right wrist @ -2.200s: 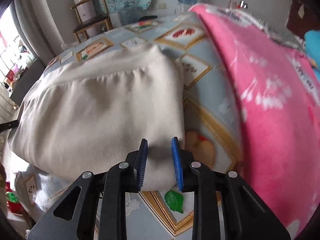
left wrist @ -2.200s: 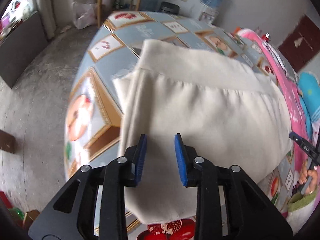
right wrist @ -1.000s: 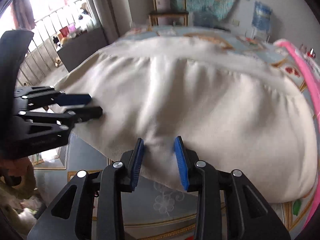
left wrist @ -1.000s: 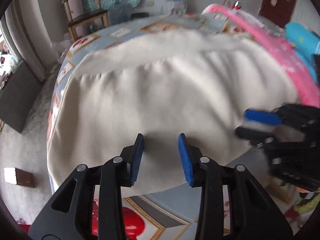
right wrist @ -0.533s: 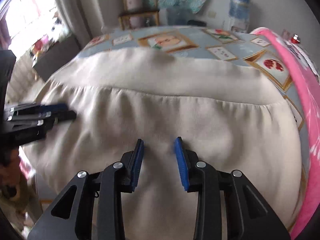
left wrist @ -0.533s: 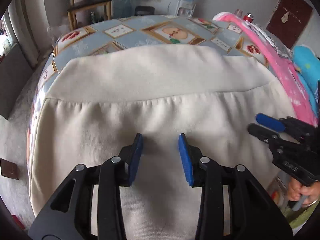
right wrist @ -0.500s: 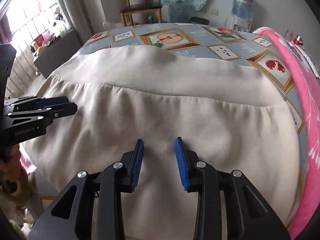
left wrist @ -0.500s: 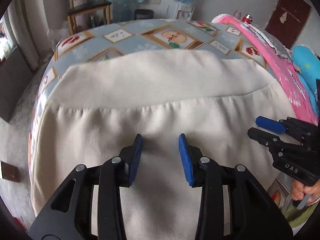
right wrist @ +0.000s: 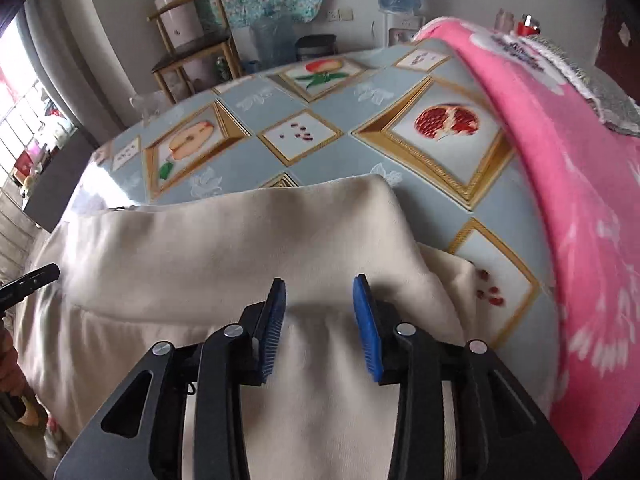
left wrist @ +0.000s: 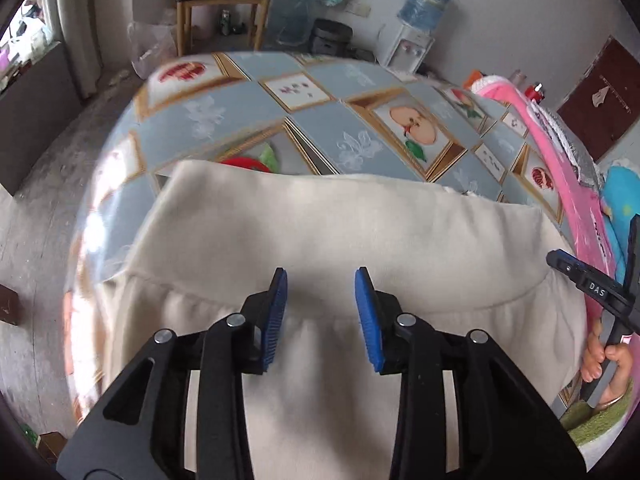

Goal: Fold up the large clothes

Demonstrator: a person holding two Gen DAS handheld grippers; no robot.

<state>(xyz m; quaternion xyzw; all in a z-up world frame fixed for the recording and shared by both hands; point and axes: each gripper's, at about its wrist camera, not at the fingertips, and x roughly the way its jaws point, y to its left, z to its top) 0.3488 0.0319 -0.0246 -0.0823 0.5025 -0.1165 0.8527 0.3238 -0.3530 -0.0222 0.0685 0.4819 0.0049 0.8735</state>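
We have the cream garment [left wrist: 360, 240] lying folded on the tablecloth [left wrist: 248, 116], layers stacked, waistband on top. Left gripper [left wrist: 322, 312] closing slightly, right gripper [right wrist: 320, 310] opening, both spread with nothing pinched. Probably only a final fold or tidy-up left.

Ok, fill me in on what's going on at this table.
A person is folding a large cream garment on a table covered with a fruit-print cloth, with a handheld gripper in each hand. The left gripper and the right gripper both hang over the garment near its wide band; no fabric is pinched between the pads of either. The left's jaws are closing slightly and the right's are opening. A pink blanket lies along the garment's right side.
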